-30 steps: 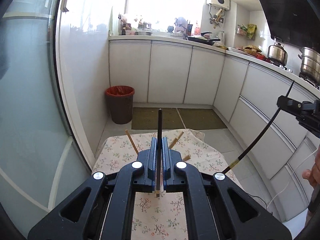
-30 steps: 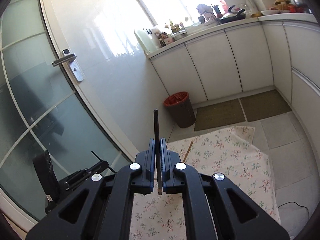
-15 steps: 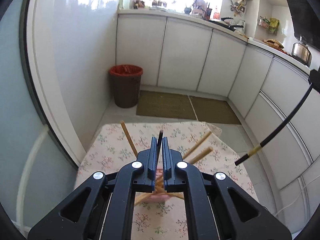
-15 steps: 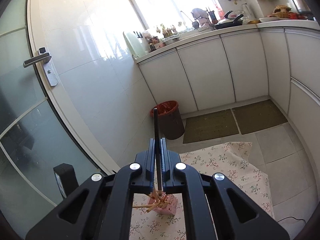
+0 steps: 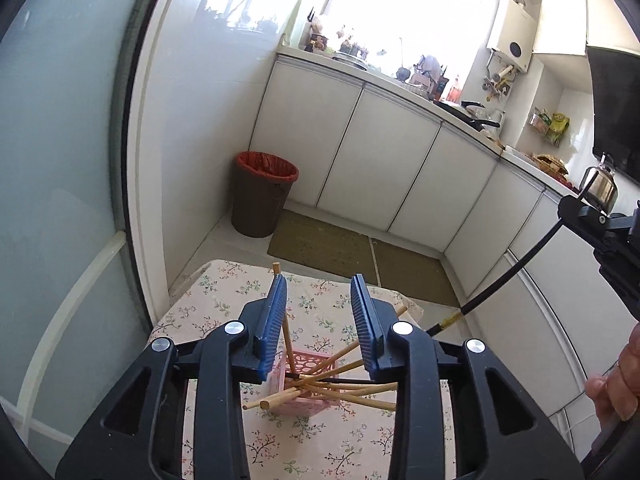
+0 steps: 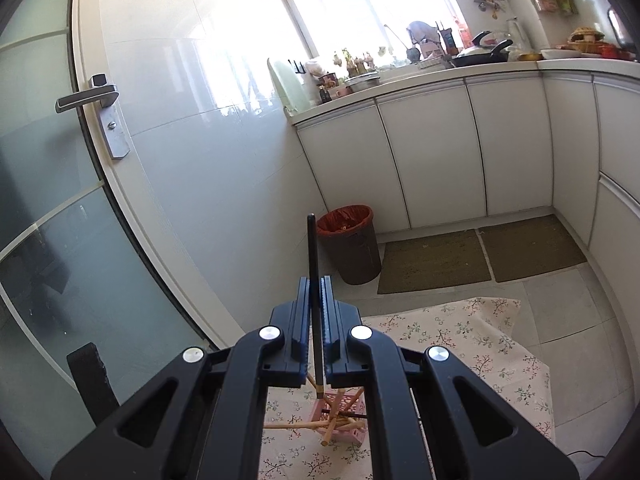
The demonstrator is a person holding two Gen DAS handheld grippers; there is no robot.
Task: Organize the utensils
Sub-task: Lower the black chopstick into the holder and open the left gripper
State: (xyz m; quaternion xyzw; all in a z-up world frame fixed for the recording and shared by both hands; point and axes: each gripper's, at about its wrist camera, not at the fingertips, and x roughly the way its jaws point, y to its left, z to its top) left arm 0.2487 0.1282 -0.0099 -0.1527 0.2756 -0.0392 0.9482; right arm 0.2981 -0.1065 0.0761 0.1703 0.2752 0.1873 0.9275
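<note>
While above basket (image 5: 310, 364), left gripper (image 5: 320, 322) agape.

A pink lattice basket (image 5: 308, 364) holds splayed wooden chopsticks (image 5: 360, 390) and one black chopstick (image 5: 344, 381) lying across them.

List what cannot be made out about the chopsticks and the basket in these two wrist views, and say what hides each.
- Left wrist view: near wall of the pink perforated plastic basket, behind the open left gripper.
- Right wrist view: basket's left side, behind the right gripper.
- Both views: exact number of tangled wooden chopsticks.
- Right wrist view: middle of the held black chopstick, inside the jaws.
</note>
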